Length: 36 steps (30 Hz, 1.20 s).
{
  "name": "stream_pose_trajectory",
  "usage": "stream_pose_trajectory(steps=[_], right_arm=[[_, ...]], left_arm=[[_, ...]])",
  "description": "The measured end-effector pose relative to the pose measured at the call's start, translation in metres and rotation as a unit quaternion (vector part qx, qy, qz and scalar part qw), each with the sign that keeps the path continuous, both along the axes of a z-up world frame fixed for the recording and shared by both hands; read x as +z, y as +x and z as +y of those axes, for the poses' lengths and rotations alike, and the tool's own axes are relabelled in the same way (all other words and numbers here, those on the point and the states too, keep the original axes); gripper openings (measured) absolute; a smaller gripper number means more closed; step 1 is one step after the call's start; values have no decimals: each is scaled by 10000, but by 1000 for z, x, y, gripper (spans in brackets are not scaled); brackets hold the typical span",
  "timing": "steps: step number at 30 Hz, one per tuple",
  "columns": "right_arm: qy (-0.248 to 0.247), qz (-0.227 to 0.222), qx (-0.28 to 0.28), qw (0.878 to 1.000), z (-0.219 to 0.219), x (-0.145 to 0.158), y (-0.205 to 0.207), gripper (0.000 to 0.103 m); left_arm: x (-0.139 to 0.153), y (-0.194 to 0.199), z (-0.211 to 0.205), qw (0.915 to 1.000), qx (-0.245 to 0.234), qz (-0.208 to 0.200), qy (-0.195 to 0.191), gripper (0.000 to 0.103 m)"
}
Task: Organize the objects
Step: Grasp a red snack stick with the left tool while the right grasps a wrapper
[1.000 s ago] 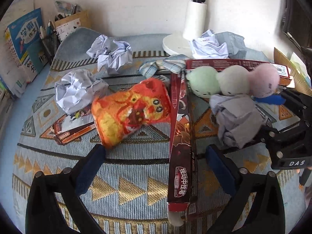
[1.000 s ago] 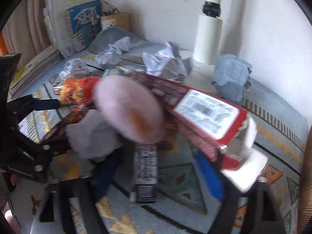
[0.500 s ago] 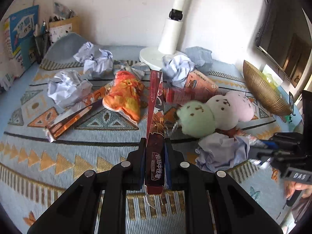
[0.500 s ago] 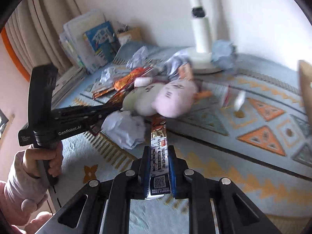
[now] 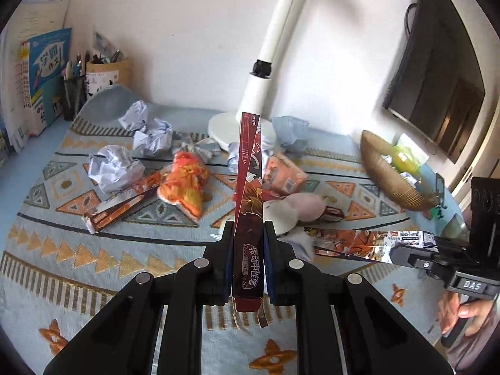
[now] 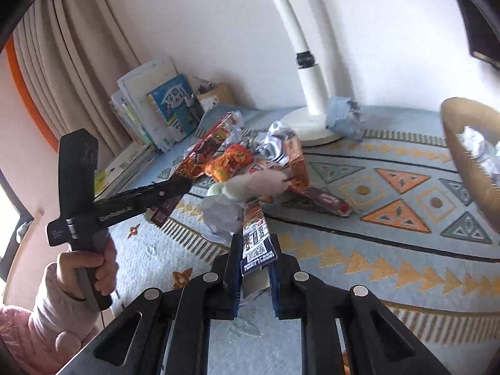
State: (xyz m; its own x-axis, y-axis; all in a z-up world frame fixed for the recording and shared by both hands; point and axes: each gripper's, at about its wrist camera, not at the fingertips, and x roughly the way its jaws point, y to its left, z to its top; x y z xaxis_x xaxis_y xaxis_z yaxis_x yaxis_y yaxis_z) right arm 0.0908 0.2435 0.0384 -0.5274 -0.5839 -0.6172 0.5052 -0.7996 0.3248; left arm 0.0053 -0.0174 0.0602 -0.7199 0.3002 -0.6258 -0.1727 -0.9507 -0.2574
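**Two long pen cartons held, one in each gripper**

The left gripper is clenched on a long, flat dark-red cardboard pen carton; the carton is grasped near its torn lower end and stands up steeply above the worktop; the jaws are seen pressed on both of its narrow sides. The right gripper is clenched on a second long carton with an orange picture and a white code label; it is taken at the label end, and its far end reaches toward the heap.

Both cartons are judged to be light, hollow and rather stiff along their length, yet easily crushed across; a firm but not hard squeeze is advised. Held at one end, such a long thing may swing or sag; a hold nearer the middle would be steadier. The printed surface looks glossy, so some slipping is possible.

The worktop is covered by a pale blue woven cloth with orange triangles; on it are seen crumpled white paper balls, an orange snack bag, pastel plush balls and a white lamp base; a woven golden basket stands to the right, with books at the white wall.
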Motion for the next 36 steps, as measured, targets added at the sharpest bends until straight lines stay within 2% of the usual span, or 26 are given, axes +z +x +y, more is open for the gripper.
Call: stream_pose_trajectory(steps=[3,5,8,9,11,13,14,15,16,17,18,19,21,23,30,36], right_arm=[[579,-74,314,9978,-8,-6,2,14],[1072,-330,705,9912,-21,-19,3,15],[1877,-461,857,9774,-37,-40,-1,18],[2105,-507,884,9723,-43,-45,-5,27],[2309,-322,924,9680,-51,-45,-9,40],[2642,-83,854,9607,-63,-44,-15,77],[2791,87,843,9565,-70,-45,-15,79],[2846,146,878,9545,-74,-47,-16,79],[2815,190,869,9554,-76,-48,-16,68],[2600,175,815,9620,-76,-47,-16,50],[2380,49,827,9677,-75,-47,-17,19],[2202,-45,769,9724,-76,-47,-17,18],[2285,167,749,9705,-78,-45,-7,18],[2163,254,720,9733,-75,-42,3,17],[1470,13,145,9890,-38,-24,8,17],[1208,105,-140,9925,-9,-8,-3,17]], left_arm=[[4,2,8,9999,-56,31,-86,13],[4,3,11,9999,-116,21,-80,13],[2,4,13,9999,-134,-6,-70,13],[2,5,14,9999,-137,-12,-50,13],[1,5,14,9999,-136,-20,-36,13],[-1,5,13,9999,-129,-42,-43,13],[-2,5,12,9999,-118,-50,-39,13],[-3,5,11,9999,-110,-60,-27,13],[-3,6,10,9999,-106,-62,-22,13],[-4,6,9,9999,-97,-64,-18,13],[-4,7,8,10000,-81,-56,-5,13],[-4,7,7,10000,-76,-46,15,13],[-3,8,5,10000,-55,5,51,13],[-2,8,4,9999,-57,43,121,13],[0,1,13,9998,-94,48,195,13],[0,-8,31,9996,-177,69,217,13]])
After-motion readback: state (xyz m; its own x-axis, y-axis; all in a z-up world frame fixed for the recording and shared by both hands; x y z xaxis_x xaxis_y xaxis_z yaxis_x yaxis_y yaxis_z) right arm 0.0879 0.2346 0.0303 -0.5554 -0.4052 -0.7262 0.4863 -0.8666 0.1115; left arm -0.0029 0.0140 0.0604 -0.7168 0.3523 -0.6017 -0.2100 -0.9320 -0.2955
